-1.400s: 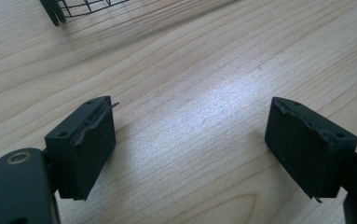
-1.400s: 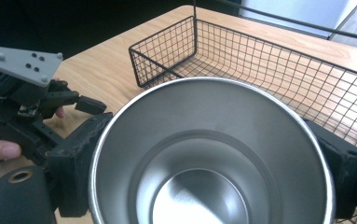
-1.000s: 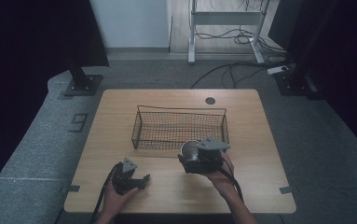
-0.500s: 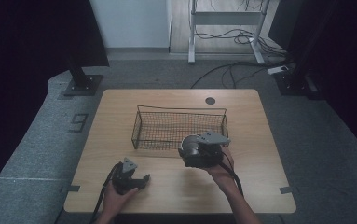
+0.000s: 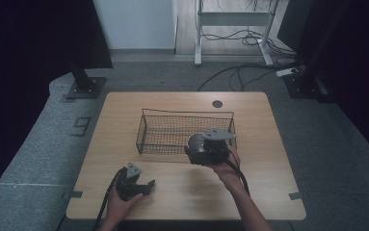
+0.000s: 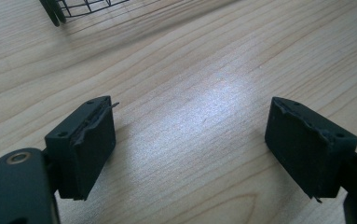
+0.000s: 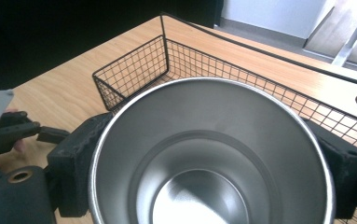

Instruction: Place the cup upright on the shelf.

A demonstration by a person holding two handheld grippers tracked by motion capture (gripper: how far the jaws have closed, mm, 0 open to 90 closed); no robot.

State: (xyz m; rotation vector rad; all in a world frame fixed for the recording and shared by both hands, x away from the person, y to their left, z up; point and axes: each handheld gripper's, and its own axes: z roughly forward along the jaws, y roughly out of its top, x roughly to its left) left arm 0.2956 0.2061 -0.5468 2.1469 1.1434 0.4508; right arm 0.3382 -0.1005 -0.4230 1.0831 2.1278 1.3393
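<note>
A steel cup (image 7: pixel 209 154) with an empty shiny inside sits between the black jaws of my right gripper (image 7: pixel 209 172), which is shut on its sides. In the high view the right gripper (image 5: pixel 199 150) holds the cup (image 5: pixel 195 144) in the air at the near right edge of a black wire basket (image 5: pixel 153 131). My left gripper (image 5: pixel 143 186) rests low near the table's front left, jaws open. In the left gripper view its fingers (image 6: pixel 90 144) stand wide apart over bare wood, with nothing between them.
The wooden table (image 5: pixel 124 110) has a round cable hole (image 5: pixel 217 103) behind the basket. A corner of the basket (image 6: pixel 80 7) shows at the top of the left gripper view. Dark curtains, stand feet and floor cables surround the table.
My right gripper has carried the cup a little up and toward the basket's near right edge. The left gripper has stayed in place.
</note>
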